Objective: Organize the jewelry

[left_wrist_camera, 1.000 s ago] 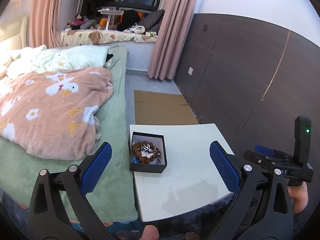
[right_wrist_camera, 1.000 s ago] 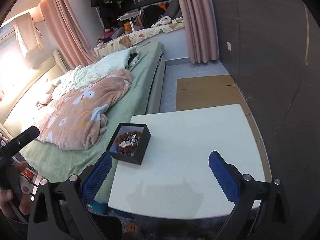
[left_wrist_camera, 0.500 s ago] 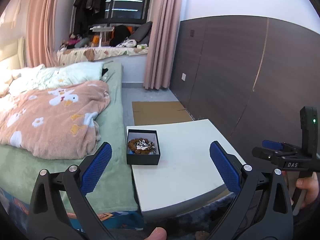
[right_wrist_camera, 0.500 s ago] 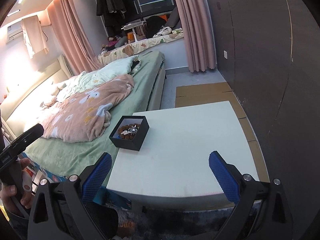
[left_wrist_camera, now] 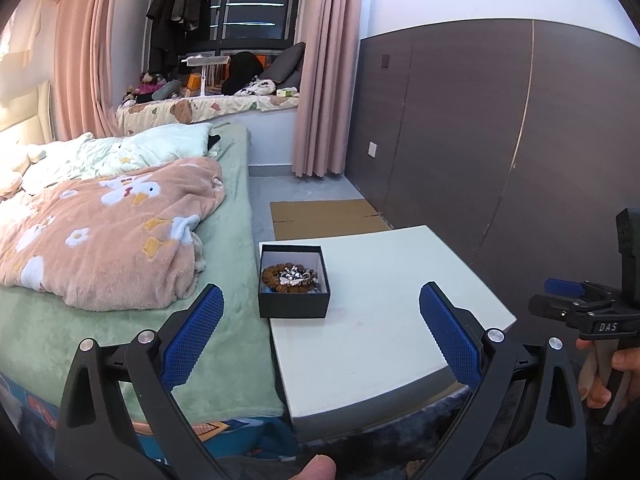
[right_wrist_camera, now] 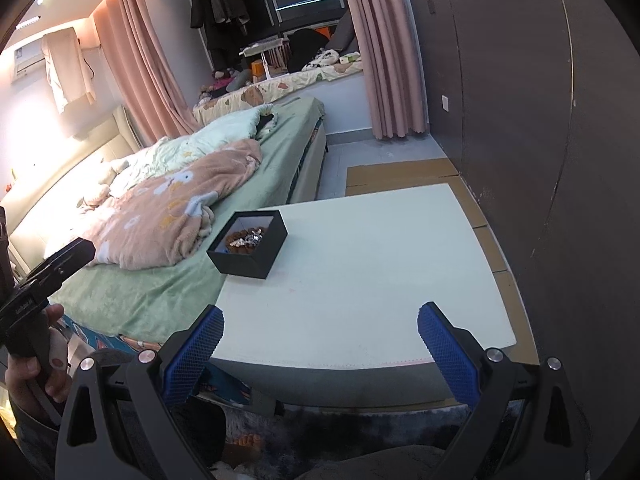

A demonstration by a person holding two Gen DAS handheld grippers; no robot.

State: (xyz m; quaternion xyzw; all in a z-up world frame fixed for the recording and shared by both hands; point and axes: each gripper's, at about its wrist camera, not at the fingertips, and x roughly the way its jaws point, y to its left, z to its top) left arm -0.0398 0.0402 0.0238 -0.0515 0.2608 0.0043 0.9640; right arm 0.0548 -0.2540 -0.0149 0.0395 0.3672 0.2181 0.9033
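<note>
a small black box (left_wrist_camera: 294, 280) w/o lid is seen on the white desk (left_wrist_camera: 384, 320), at the desk's far left corner, just beside the bed (left_wrist_camera: 120, 320). inside the box a brown bead bracelet (left_wrist_camera: 276, 276) is coiled, w/ a silvery piece (left_wrist_camera: 292, 276) lying on top of it; something blue is glimpsed under the beads, too small to be identified. in the right wrist view the same box (right_wrist_camera: 248, 248) is shown tilted to the camera, white lining visible, contents bunched toward the near side.

the left tongs (left_wrist_camera: 320, 332) are held wide open, blue pads well apart, nothing between them; they are hovered above the near edge of the desk, short of the box. the right tongs (right_wrist_camera: 320, 344) are likewise spread wide w/ nothing gripped, held over the near edge of the desk, box well ahead and to the left.

each handset is caught in the other's view: the right one is seen at the right edge of the left wrist view, gripped by a hand (left_wrist_camera: 612, 372); the left one is seen at the left edge of the right wrist view, gripped by a hand (right_wrist_camera: 36, 372).

a pink blanket (left_wrist_camera: 100, 232) w/ flower and duck print is heaped on the green bed sheet. flattened cardboard (left_wrist_camera: 324, 218) is laid on the floor beyond the desk. pink curtains (left_wrist_camera: 320, 80) are hung by the window.
</note>
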